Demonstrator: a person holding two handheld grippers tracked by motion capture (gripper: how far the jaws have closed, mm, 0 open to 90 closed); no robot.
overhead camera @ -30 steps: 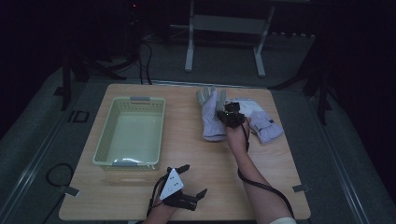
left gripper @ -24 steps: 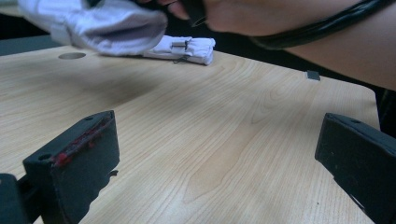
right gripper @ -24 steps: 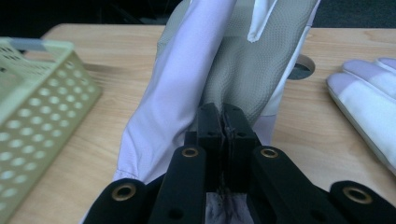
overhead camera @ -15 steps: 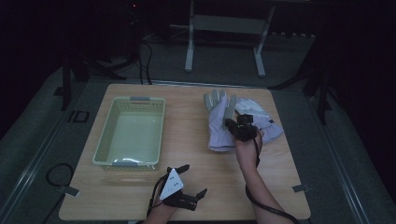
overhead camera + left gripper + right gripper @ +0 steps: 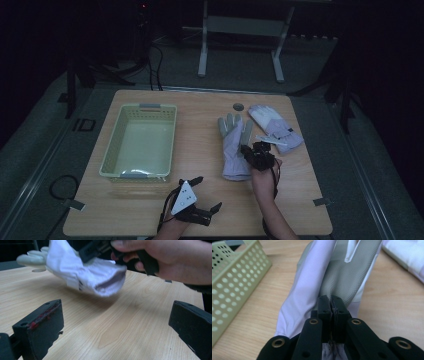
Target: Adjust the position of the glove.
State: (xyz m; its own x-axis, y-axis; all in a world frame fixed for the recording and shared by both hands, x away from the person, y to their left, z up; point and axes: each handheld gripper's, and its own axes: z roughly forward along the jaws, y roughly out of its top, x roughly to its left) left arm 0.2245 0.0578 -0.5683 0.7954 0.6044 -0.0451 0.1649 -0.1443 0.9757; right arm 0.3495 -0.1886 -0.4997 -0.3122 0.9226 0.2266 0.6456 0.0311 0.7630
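Observation:
A lavender glove (image 5: 234, 146) with a grey palm lies stretched out on the wooden table (image 5: 200, 120), fingers pointing to the far side. My right gripper (image 5: 250, 151) is shut on its cuff edge; in the right gripper view the jaws (image 5: 332, 303) pinch the fabric of the glove (image 5: 342, 277). A second glove (image 5: 276, 127) lies just to the right, apart from the first. My left gripper (image 5: 207, 193) rests open near the front edge. In the left gripper view it (image 5: 117, 325) stands open with nothing between its jaws, and the held glove (image 5: 82, 270) is beyond it.
A pale green perforated basket (image 5: 116, 150) stands on the left half of the table, and its wall (image 5: 232, 280) is close to the held glove. A small round disc (image 5: 239, 106) sits near the far edge. Stands and cables are on the dark floor behind.
My right gripper has pulled the glove toward the near edge, off the second glove, so the two now lie apart. The left gripper has stayed put.

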